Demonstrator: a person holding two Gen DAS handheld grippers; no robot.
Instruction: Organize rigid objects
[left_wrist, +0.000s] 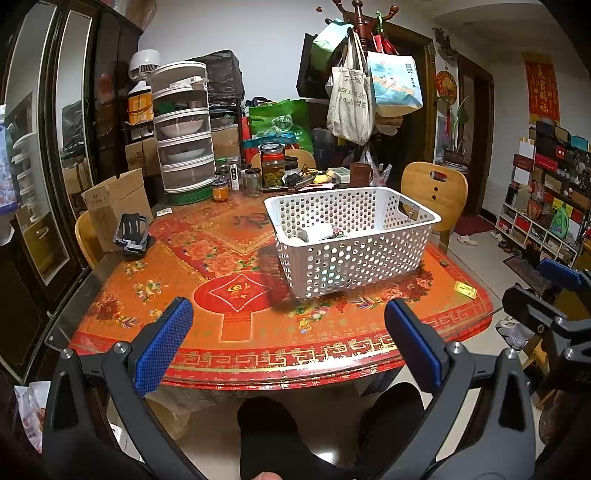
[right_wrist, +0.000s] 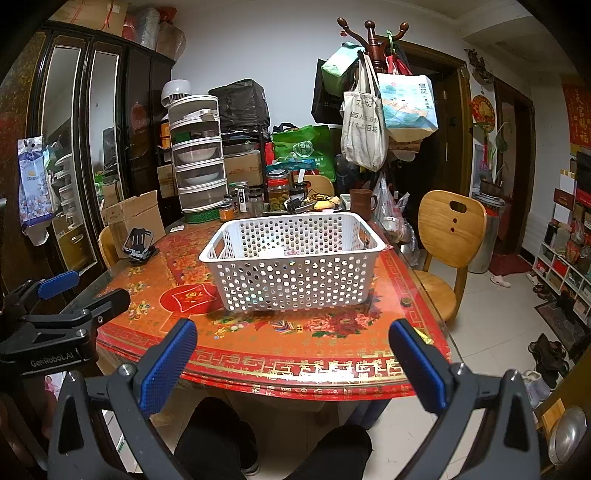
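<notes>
A white perforated basket (left_wrist: 351, 254) (right_wrist: 291, 280) stands on the red patterned table (left_wrist: 229, 325) (right_wrist: 332, 354), with a white box and small items inside. A small yellow packet (left_wrist: 465, 289) lies on the table right of the basket. A small round brown piece (right_wrist: 406, 302) rests near the table's right edge. My left gripper (left_wrist: 290, 332) hangs open and empty over the table's near edge. My right gripper (right_wrist: 293, 354) is also open and empty, short of the basket. Each gripper shows in the other's view: the right gripper (left_wrist: 543, 291) and the left gripper (right_wrist: 83, 291).
A black phone stand (left_wrist: 133, 230) and a cardboard box (left_wrist: 114, 199) sit at the table's left. Jars (left_wrist: 272, 166), a stacked food cover (left_wrist: 183, 129) and a brown mug (left_wrist: 360, 174) crowd the far side. Wooden chairs (right_wrist: 452, 236) stand around. The person's legs are below.
</notes>
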